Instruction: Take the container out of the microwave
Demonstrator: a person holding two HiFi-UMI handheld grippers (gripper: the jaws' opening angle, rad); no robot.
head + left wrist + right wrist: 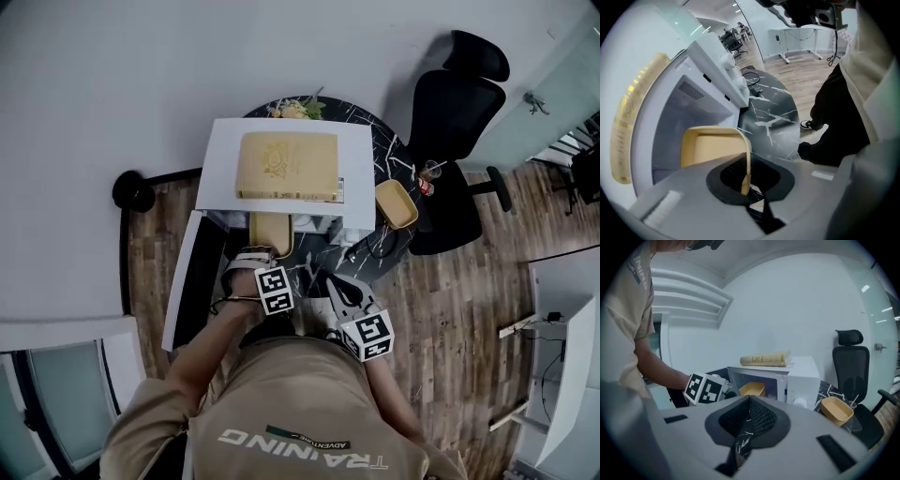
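Observation:
A tan container (270, 232) sits at the mouth of the white microwave (361, 159), whose door (183, 281) hangs open to the left. My left gripper (255, 255) is shut on the container's near rim. In the left gripper view the thin tan wall (747, 161) stands pinched between the jaws of the left gripper (746, 182), with the microwave cavity (679, 110) behind it. My right gripper (335, 284) hovers shut and empty over the marble table, right of the left one. The right gripper (749, 412) faces the microwave (804, 376), and the container (752, 389) shows in the opening.
A second tan container (396, 203) lies on the dark marble table (389, 150) right of the microwave. A yellow book-like box (286, 164) rests on the microwave's top. A black office chair (459, 103) stands at the right, and a cable (375, 246) lies on the table.

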